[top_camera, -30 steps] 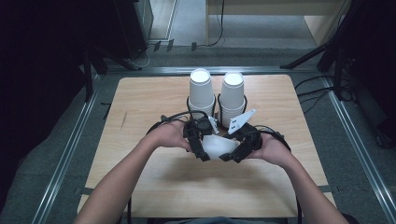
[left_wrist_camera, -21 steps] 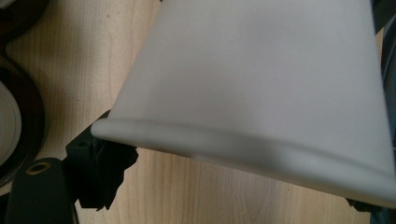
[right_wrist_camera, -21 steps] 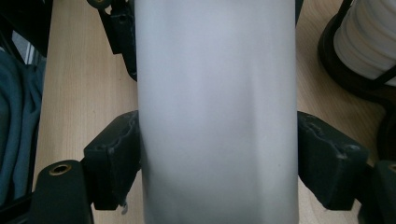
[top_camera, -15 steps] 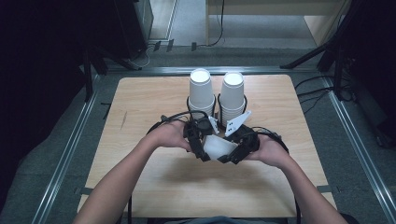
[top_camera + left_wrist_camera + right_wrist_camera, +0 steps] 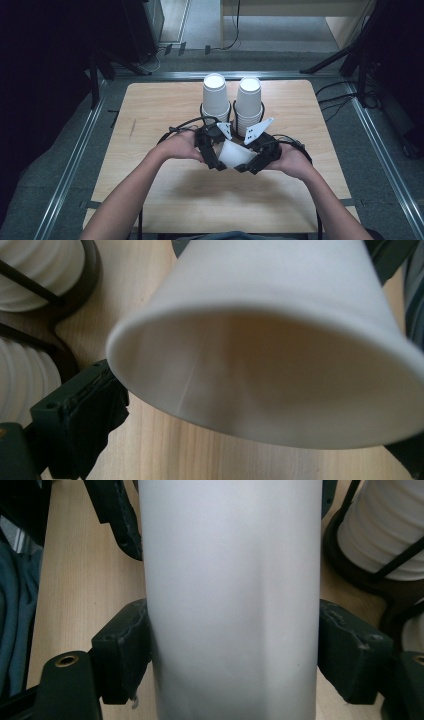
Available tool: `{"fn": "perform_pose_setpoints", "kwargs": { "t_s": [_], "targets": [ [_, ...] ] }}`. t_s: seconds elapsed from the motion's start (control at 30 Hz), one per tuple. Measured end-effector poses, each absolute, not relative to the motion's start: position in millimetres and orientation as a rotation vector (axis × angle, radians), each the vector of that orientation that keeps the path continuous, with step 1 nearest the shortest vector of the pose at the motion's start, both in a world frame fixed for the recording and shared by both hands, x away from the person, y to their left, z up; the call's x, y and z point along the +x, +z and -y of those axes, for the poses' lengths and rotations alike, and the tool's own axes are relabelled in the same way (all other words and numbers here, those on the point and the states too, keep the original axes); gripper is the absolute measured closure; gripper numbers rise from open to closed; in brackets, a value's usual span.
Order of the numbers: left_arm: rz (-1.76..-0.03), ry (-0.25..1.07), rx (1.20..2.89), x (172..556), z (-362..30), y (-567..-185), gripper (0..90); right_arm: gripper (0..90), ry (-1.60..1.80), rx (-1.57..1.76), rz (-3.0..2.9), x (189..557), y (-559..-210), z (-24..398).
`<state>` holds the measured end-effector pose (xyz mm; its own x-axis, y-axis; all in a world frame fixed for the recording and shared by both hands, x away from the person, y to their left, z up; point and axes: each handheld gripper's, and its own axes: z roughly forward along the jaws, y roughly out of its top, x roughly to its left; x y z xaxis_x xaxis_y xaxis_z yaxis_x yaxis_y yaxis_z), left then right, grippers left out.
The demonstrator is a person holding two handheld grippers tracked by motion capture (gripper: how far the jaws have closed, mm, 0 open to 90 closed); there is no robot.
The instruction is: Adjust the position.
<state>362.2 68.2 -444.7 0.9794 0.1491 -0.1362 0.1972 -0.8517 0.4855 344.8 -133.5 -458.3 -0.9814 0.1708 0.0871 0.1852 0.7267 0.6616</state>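
A: What has changed since the earlier frame?

B: Very little. Both hands remain at the middle of the surface [image 5: 150, 107], and the white paper cup [image 5: 234, 153] lies between them as before. The left hand-held gripper [image 5: 216, 159] has just been opening its jaws; the right hand-held gripper [image 5: 248, 165] has just narrowed its jaws and eased slightly.

A: What is the state of each hand-held gripper?

B: The right one is clenched on the cup: in the right gripper view its two black pads [image 5: 125, 645] press the cup's wall [image 5: 230, 600] from both sides. The left one is released: in the left gripper view the cup's open mouth [image 5: 260, 365] faces the camera, and the one visible pad [image 5: 85, 425] stands just beside the rim, apart from it.

A: Where is the cup?

B: It lies tipped on its side at the centre of the surface, mouth toward the left hand-held gripper, near the person. Just beyond it, at the far side, stand two stacks of white cups [image 5: 215, 97] [image 5: 248, 102] in black wire holders [image 5: 207, 111].
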Motion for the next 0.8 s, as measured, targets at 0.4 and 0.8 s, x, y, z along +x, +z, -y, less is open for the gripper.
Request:
{"fn": "perform_pose_setpoints", "kwargs": {
  "t_s": [0.4, 0.8],
  "targets": [
    [-0.347, -0.108, 2.364, 358.5, -85.1, -441.4, 0.0, 21.8, -1.278, -0.361, 2.819, 347.6, -445.3, 151.7],
    [-0.417, -0.146, 2.179, 353.2, -88.2, -444.5, 0.0, 21.6, -1.327, -0.345, 2.754, 345.1, -444.8, 150.9]
  ]
}}
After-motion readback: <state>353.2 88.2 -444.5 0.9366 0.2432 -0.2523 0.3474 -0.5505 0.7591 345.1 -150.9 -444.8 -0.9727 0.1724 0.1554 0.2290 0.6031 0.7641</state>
